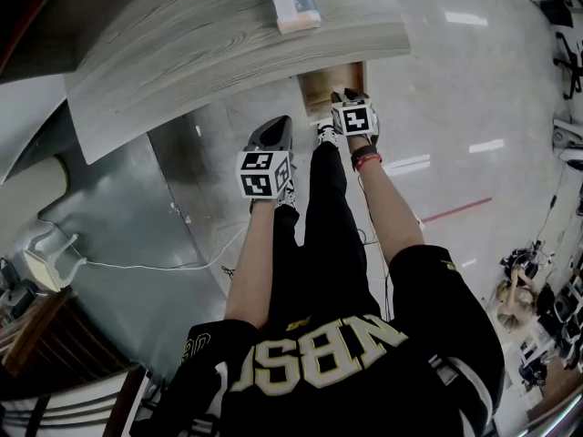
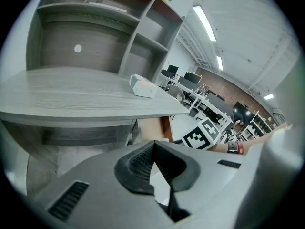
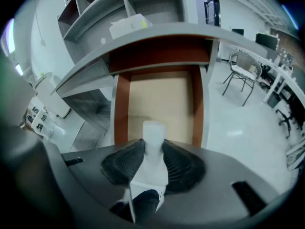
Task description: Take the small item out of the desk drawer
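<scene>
Small white item (image 3: 154, 129) is clamped between the pads of the right gripper (image 3: 153, 144), at the near end of the open drawer (image 3: 162, 97). The left gripper (image 2: 153, 146) hangs left of the drawer and nearer the person, its jaws pressed together on nothing.

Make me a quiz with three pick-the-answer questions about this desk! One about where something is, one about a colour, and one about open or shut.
1. Where is the tissue pack? A in a basket; B on the desk top; C on a bed.
2. What colour is the small item in the right tongs? A red; B green; C white.
3. The desk drawer is: A pulled open; B pushed shut; C upside down.
Answers: 1 B, it lies on the grey wood top. 2 C, the piece pinched by the tongs is white. 3 A, its pale bottom shows under the desk.
</scene>
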`<action>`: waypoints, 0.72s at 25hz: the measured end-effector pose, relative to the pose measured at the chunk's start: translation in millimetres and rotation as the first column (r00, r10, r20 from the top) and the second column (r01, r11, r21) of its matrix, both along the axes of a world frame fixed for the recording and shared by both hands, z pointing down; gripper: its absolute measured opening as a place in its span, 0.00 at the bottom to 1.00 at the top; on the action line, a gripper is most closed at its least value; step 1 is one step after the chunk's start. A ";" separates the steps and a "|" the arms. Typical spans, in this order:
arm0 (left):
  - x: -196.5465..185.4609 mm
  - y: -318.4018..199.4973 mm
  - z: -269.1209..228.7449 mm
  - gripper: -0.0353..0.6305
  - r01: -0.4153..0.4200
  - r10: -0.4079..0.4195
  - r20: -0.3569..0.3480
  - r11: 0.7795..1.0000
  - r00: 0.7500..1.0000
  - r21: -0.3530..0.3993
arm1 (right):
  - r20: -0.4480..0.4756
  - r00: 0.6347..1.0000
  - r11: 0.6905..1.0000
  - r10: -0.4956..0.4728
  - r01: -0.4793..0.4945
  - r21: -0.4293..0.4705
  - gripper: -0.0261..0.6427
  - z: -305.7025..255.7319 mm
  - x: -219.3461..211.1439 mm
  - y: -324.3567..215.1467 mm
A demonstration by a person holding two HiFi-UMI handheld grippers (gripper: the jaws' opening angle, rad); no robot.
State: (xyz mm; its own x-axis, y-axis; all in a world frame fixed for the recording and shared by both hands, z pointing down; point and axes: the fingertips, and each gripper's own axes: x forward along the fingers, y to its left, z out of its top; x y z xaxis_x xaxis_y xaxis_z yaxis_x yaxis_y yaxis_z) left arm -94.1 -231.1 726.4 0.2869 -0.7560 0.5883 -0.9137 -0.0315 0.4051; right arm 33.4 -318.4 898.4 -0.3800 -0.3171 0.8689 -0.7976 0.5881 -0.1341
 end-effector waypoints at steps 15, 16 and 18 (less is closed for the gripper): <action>-0.4 18.9 -57.1 0.06 -0.016 0.015 0.008 0.995 1.000 0.095 | 0.100 0.989 0.989 0.111 -0.120 0.085 0.23 -95.1 15.6 26.9; -0.8 20.8 -59.9 0.06 -0.016 0.015 0.008 0.995 1.000 0.100 | 0.108 0.987 0.987 0.118 -0.128 0.092 0.23 -101.6 16.6 28.5; -2.0 24.7 -65.7 0.06 -0.022 0.021 0.016 0.994 1.000 0.111 | 0.124 0.984 0.984 0.130 -0.144 0.109 0.23 -115.1 17.3 31.0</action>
State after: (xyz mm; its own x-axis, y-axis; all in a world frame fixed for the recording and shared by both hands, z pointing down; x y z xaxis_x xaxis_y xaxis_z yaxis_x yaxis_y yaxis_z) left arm -96.1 -206.4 660.8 0.2958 -0.8105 0.5055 -0.9182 -0.0953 0.3844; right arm 50.7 -287.4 783.3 -0.4218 -0.4703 0.7752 -0.8548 0.4912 -0.1671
